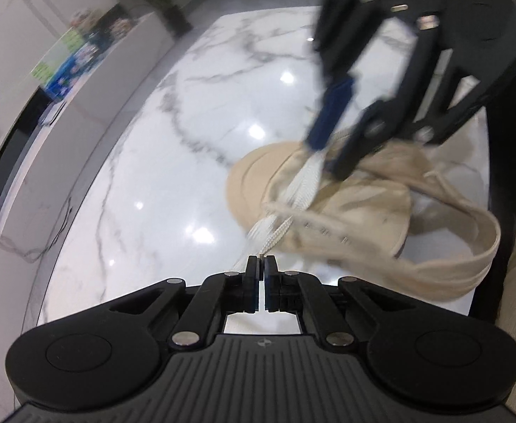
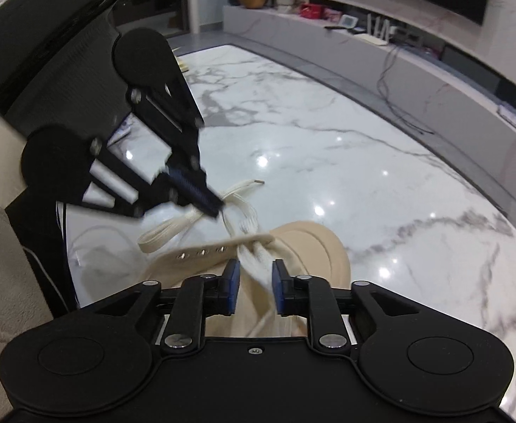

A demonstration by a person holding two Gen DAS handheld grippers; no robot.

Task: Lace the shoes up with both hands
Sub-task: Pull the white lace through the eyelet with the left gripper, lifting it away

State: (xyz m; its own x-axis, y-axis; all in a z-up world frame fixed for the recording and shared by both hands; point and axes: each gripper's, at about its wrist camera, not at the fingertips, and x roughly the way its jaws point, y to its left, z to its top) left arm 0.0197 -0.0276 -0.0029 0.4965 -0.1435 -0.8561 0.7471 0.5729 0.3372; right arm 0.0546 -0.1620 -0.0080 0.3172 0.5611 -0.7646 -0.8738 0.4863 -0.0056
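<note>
Motion blur smears the lace [image 2: 254,264] between the right gripper's [image 2: 256,275] fingers [image 2: 231,278].

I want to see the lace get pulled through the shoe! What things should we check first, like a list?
1. Left gripper shut on the lace: ok, its jaws are together with the lace pinched at the tips.
2. Right gripper out of the way: ok, its jaws stand open with the lace running between them, pads apart from it.
3. Shoe resting on the marble table: ok.
4. Next empty eyelets in sight: ok, three show along the flap.
5. Lace free of knots: cannot tell, it is blurred.
6. Lace tip whole: ok, it sticks out beyond the left gripper.
</note>
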